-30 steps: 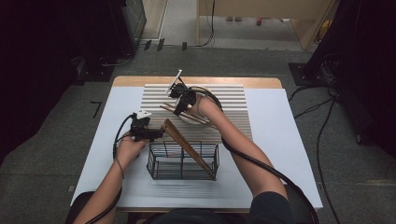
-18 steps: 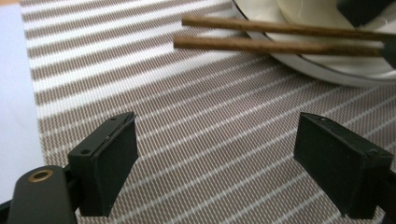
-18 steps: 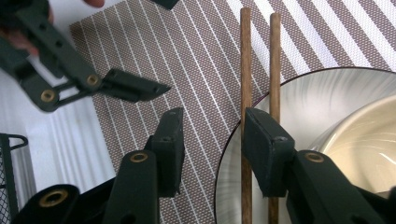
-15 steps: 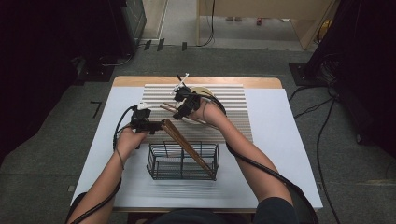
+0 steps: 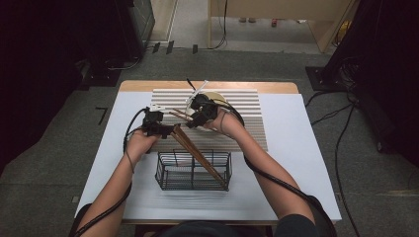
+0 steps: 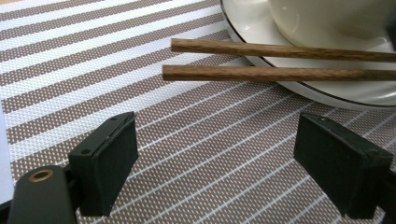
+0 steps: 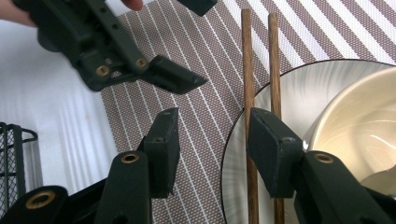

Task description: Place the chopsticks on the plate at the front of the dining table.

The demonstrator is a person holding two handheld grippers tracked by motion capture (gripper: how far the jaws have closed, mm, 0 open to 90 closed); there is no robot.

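Two chopsticks (image 6: 280, 60) lying side by side, far ends resting on the plate (image 7: 261, 154) rim, near ends over the striped mat (image 6: 196, 140); bowl (image 7: 369, 135) sitting on that plate; left claw (image 6: 224, 163) gaping wide just short of the chopstick tips, gripping nothing; right claw (image 7: 212, 144) hovering partly spread above the mat beside them, empty; wire basket (image 5: 193, 170) standing nearer on the tabletop (image 5: 296, 148), holding more chopsticks (image 5: 197, 153) leaning out.

left gripper (image 5: 170, 130): jaws wide apart, empty | right gripper (image 5: 190, 120): jaws apart, seemingly empty
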